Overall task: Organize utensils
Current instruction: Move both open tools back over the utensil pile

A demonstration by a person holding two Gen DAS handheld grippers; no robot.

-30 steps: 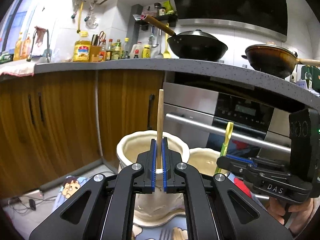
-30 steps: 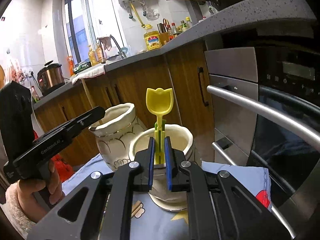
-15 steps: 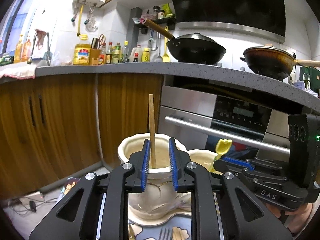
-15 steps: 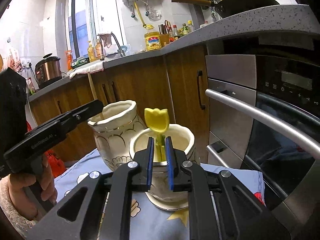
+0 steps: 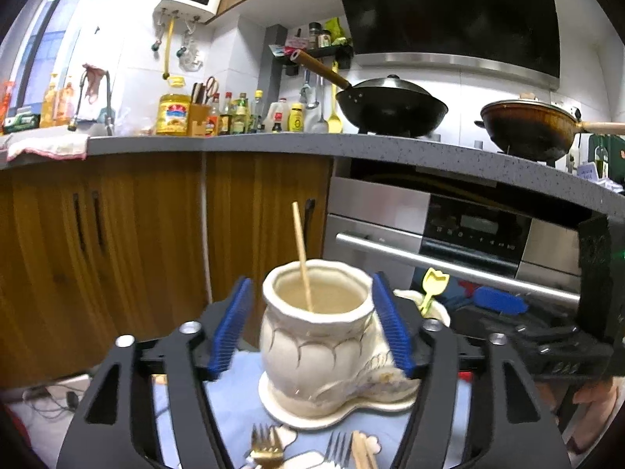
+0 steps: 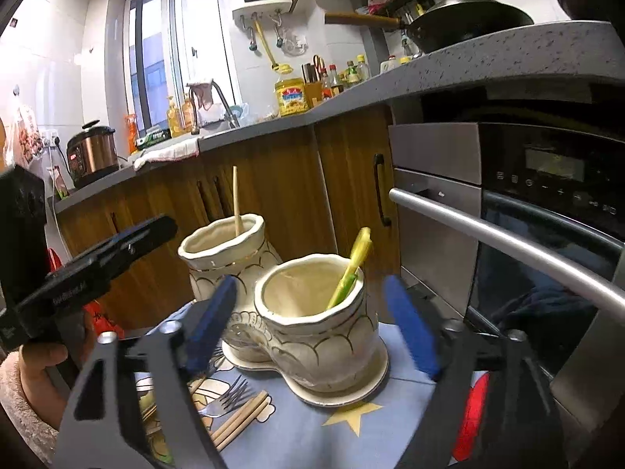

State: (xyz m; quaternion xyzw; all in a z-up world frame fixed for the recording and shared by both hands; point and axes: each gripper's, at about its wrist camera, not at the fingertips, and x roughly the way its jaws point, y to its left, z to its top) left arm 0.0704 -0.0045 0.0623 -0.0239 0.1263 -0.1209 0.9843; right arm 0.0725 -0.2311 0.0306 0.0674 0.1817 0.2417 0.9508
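Note:
Two cream ceramic holders stand side by side on a cream saucer (image 6: pixel 343 391). A wooden chopstick (image 5: pixel 302 258) leans in the left holder (image 5: pixel 316 336); it also shows in the right wrist view (image 6: pixel 236 201). A yellow-green spoon (image 6: pixel 349 267) leans in the right holder (image 6: pixel 316 320). My left gripper (image 5: pixel 312 322) is open and empty, its blue pads either side of the left holder. My right gripper (image 6: pixel 312 328) is open and empty around the right holder.
Forks (image 6: pixel 224 396) and wooden chopsticks (image 6: pixel 240 418) lie on the blue cartoon cloth (image 6: pixel 351 430) in front of the holders. Wooden cabinets (image 5: pixel 117 254) and an oven with a steel handle (image 6: pixel 508 242) stand close behind.
Both grippers have opened wide and pulled back. The chopstick has dropped into the left holder and the spoon into the right holder, each now leaning free.

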